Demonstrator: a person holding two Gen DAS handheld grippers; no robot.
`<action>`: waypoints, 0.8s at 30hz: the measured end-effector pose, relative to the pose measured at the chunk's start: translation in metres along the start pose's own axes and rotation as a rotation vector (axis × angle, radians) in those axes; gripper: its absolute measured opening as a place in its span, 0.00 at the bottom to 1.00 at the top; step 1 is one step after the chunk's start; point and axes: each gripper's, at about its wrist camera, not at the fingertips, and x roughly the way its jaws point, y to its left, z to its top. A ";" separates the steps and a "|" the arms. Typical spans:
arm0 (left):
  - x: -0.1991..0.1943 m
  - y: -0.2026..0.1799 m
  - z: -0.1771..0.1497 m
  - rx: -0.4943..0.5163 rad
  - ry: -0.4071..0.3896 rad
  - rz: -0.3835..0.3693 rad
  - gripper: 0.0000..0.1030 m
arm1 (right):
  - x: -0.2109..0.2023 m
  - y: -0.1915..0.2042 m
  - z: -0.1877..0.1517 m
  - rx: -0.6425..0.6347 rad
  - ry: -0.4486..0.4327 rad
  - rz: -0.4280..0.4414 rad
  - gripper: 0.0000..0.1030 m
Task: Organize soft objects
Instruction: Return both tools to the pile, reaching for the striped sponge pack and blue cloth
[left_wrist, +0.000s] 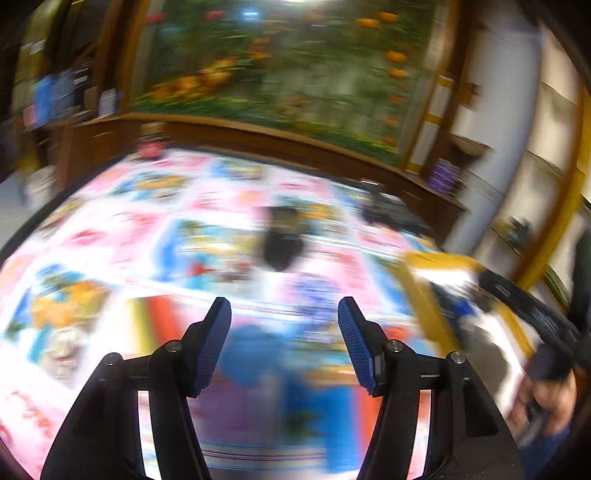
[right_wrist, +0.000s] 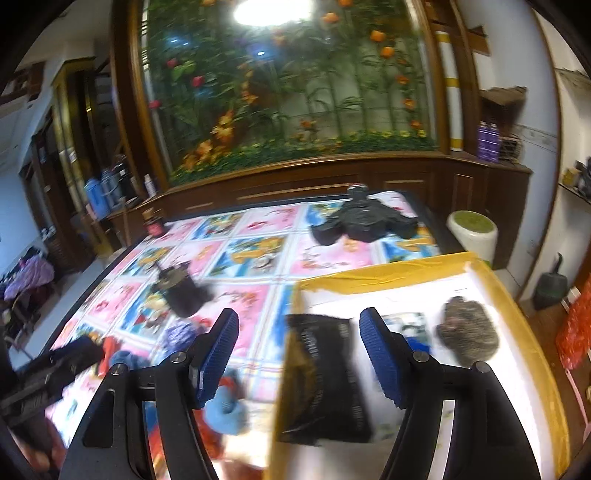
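Note:
My left gripper (left_wrist: 284, 310) stands open over the patterned bedspread (left_wrist: 122, 236) with nothing between its blue pads (left_wrist: 212, 343); a blurred blue soft thing (left_wrist: 258, 350) lies beneath it. My right gripper (right_wrist: 300, 319) is open too, hovering over the left wall of a yellow-rimmed box (right_wrist: 373, 282). In the box lie a black fabric piece (right_wrist: 328, 373) and a grey-brown fuzzy item (right_wrist: 467, 332). Blue fluffy (right_wrist: 225, 406), red (right_wrist: 109, 349) and purple (right_wrist: 179, 336) soft things sit on the bedspread left of the box.
A small dark item (right_wrist: 181, 291) lies mid-bed and a black garment (right_wrist: 364, 221) at the far edge. A wooden cabinet with a flower mural (right_wrist: 288, 92) stands behind the bed. A white stool (right_wrist: 472, 230) is beyond the box. A hand (left_wrist: 546, 398) holds the other gripper at the right.

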 end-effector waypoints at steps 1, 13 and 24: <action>0.002 0.020 0.002 -0.039 0.003 0.076 0.57 | 0.003 0.008 -0.002 -0.022 0.008 0.024 0.66; 0.046 0.067 -0.007 -0.133 0.174 0.173 0.57 | 0.033 0.073 -0.022 -0.203 0.115 0.243 0.74; 0.056 0.077 -0.011 -0.003 0.234 0.250 0.57 | 0.057 0.123 -0.021 -0.201 0.210 0.304 0.77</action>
